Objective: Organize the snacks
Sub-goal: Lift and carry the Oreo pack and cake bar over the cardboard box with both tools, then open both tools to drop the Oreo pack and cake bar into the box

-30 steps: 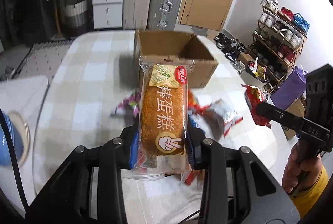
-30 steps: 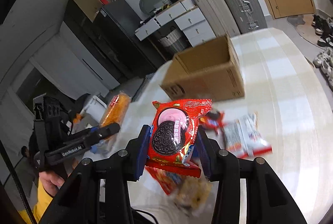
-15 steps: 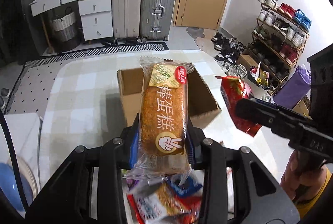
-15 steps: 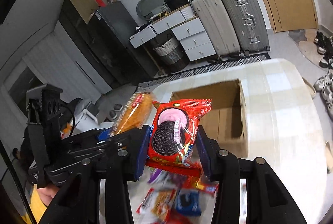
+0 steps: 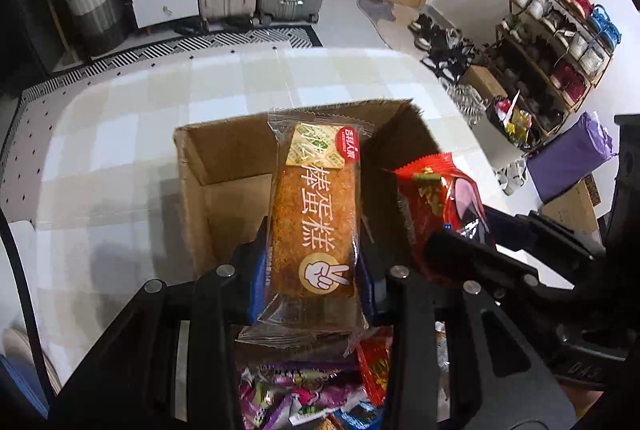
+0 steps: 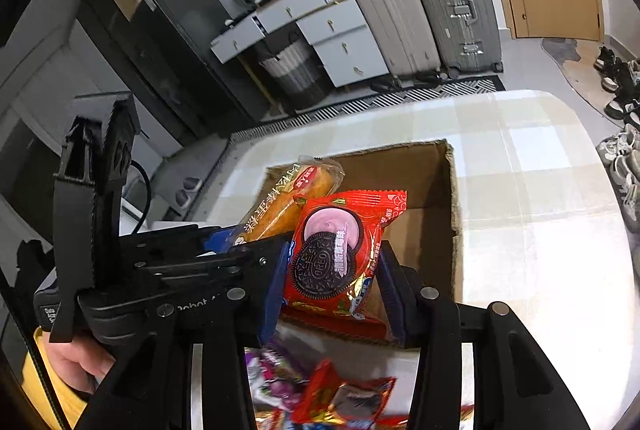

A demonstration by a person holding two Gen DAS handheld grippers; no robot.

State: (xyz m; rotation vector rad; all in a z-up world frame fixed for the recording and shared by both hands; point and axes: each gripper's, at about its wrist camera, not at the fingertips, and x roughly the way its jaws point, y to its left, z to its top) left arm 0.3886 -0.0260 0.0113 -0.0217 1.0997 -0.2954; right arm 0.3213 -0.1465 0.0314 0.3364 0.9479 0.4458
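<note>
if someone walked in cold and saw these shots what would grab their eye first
First, the two packets held up side by side over the open cardboard box on the checked table: an orange cake bar clamped in the left gripper, and a red Oreo packet clamped in the right gripper. Next, the bright jumble of loose snack packets on the table just before the box.
</note>
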